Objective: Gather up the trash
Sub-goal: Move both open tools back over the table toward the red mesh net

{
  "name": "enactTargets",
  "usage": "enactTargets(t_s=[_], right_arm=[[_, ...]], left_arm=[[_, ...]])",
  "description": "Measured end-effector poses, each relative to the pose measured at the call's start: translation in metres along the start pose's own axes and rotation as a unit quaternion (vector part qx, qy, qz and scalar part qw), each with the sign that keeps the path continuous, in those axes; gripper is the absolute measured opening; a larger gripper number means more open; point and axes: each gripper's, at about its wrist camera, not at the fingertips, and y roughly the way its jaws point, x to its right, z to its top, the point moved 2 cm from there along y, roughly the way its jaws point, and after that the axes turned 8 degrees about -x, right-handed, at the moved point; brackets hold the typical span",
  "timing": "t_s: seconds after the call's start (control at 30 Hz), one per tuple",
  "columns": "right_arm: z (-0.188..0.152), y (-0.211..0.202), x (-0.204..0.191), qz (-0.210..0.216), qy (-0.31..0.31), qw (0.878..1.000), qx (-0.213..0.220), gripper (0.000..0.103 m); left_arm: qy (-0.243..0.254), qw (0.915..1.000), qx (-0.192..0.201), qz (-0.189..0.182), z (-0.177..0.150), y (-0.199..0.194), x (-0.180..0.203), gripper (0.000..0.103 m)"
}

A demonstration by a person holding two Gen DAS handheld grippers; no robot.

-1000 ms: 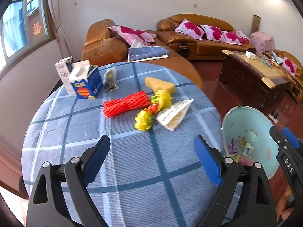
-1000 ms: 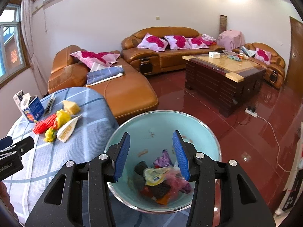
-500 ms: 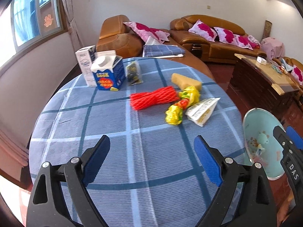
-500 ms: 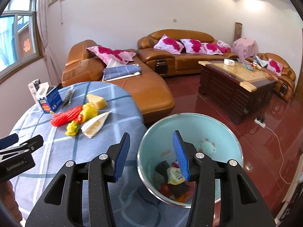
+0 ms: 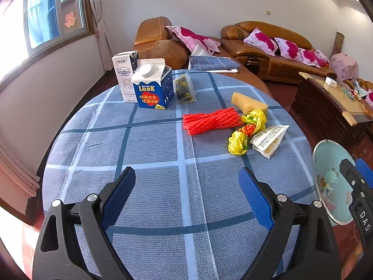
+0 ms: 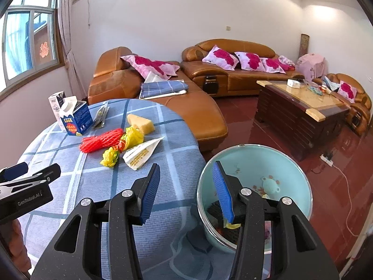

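On the round table [image 5: 149, 210] with a blue checked cloth lie a red foam net [image 5: 211, 120], a yellow crumpled wrapper [image 5: 244, 131], a white paper packet [image 5: 269, 138], a yellow sponge wedge [image 5: 248, 103], a small dark sachet [image 5: 184, 89], a blue LOOK carton [image 5: 152, 86] and a white milk carton [image 5: 124, 75]. A light blue trash bin [image 6: 268, 170] with trash inside stands on the floor at the table's right edge. My left gripper [image 5: 186, 186] is open and empty over the near table. My right gripper [image 6: 186, 191] is open and empty, straddling the table edge and the bin rim.
Brown leather sofas [image 6: 209, 114] with pink pillows stand beyond the table. A dark wooden coffee table [image 6: 300, 107] is to the right on the red floor. A white cable [image 6: 347, 186] runs across the floor. A window [image 5: 53, 14] is on the left wall.
Both grippers have swung left, from over the bin toward the table. The table items now sit more central in both views. Both grippers stay open and empty.
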Motion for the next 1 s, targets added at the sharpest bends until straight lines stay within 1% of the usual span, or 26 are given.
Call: enactTargets(t_s=[0.4, 0.67, 0.87, 1.0], right_arm=[[0.001, 0.002, -0.004, 0.004, -0.004, 1.000, -0.002, 0.047], [0.006, 0.014, -0.018, 0.017, -0.010, 1.000, -0.012, 0.047], [0.017, 0.034, -0.031, 0.027, -0.012, 0.999, -0.025, 0.047], [0.026, 0.058, -0.039, 0.041, -0.001, 0.998, -0.050, 0.047]], left_arm=[[-0.001, 1.0000, 0.000, 0.004, -0.001, 0.001, -0.002, 0.088], [-0.010, 0.9998, -0.007, 0.017, 0.000, 0.011, -0.018, 0.088], [-0.019, 0.9993, -0.017, 0.028, 0.003, 0.027, -0.035, 0.088], [-0.022, 0.9990, -0.023, 0.032, 0.006, 0.037, -0.045, 0.088]])
